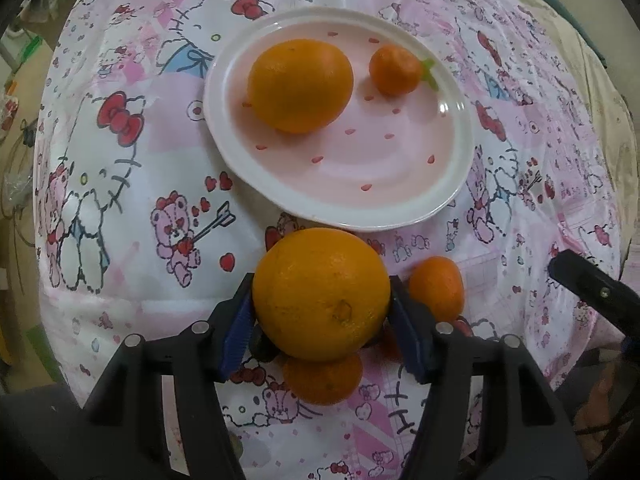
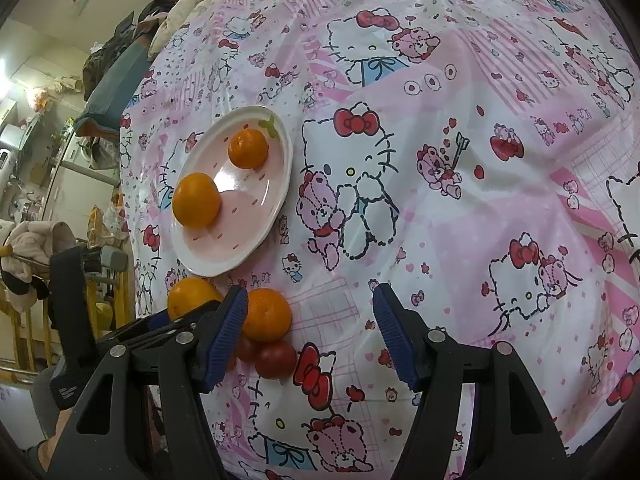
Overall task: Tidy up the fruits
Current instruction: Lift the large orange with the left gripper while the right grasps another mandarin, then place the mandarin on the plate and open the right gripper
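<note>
My left gripper (image 1: 322, 308) is shut on a large orange (image 1: 320, 292), held just in front of the pink plate (image 1: 452, 196). On the plate lie another large orange (image 1: 300, 84) and a small tangerine (image 1: 394, 70). A tangerine (image 1: 438, 288) sits to the right of the held orange and another (image 1: 320, 380) lies under it. My right gripper (image 2: 306, 312) is open and empty over the cloth. In the right wrist view the plate (image 2: 216, 260) is at the left, with the held orange (image 2: 190, 298), a tangerine (image 2: 266, 314) and red tomatoes (image 2: 276, 358) below it.
A pink cartoon-print cloth (image 2: 440, 160) covers the table. The right gripper's arm (image 1: 592, 292) shows at the right edge of the left wrist view. Room clutter and furniture (image 2: 48, 184) lie beyond the table's left edge.
</note>
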### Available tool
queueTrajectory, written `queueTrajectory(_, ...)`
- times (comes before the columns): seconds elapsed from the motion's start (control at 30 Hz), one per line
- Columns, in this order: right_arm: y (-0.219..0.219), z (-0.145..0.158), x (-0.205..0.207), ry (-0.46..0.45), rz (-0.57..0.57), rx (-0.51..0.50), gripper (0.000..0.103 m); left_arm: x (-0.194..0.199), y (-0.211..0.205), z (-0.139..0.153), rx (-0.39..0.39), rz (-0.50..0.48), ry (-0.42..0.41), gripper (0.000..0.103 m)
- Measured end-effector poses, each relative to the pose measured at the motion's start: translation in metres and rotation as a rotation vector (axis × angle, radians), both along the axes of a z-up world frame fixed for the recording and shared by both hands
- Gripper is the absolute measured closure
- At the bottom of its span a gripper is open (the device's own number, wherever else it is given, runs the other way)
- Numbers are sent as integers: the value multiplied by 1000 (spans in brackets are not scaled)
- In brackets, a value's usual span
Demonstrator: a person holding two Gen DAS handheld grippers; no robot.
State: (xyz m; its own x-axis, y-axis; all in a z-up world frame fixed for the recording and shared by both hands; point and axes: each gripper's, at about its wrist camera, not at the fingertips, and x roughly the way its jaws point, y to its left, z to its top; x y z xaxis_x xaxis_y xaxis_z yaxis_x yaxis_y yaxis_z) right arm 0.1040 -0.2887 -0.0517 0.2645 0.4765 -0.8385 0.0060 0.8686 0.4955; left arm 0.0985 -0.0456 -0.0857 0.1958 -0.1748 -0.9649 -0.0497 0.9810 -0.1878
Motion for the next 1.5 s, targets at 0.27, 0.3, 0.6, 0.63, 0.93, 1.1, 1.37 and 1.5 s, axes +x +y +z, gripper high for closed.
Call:
queueTrajectory(0.27,13,-7,0,17,29,-21,35,-15,13,24,-31,-6,-48,45)
queueTrajectory(0.3,16,-8,0,23,35,-18,35,-17,16,27,-34,-2,-57,45)
queueTrajectory(0.6,47,-24,3,76,110,-6,35,-21,39,39,-43,30,-99,45)
queueTrajectory(0.63,49,-28,3,90,115,6,35,-22,43,39,-48,37,-98,45)
queueTrajectory(0.93,80,-42,4,126,193,-17,35,-31,71,40,-46,76,-111,45)
queueTrajectory(1.1,87,-44,5,100,205,-76,54,-32,79,39,-57,93,-109,45)
queueTrajectory(1.37,83,-37,3,71,217,-62,57,-31,76,39,-49,82,-114,45)
queueTrajectory(1.5,80,-28,2,48,216,-46,57,-30,73,40,-44,76,-121,45)
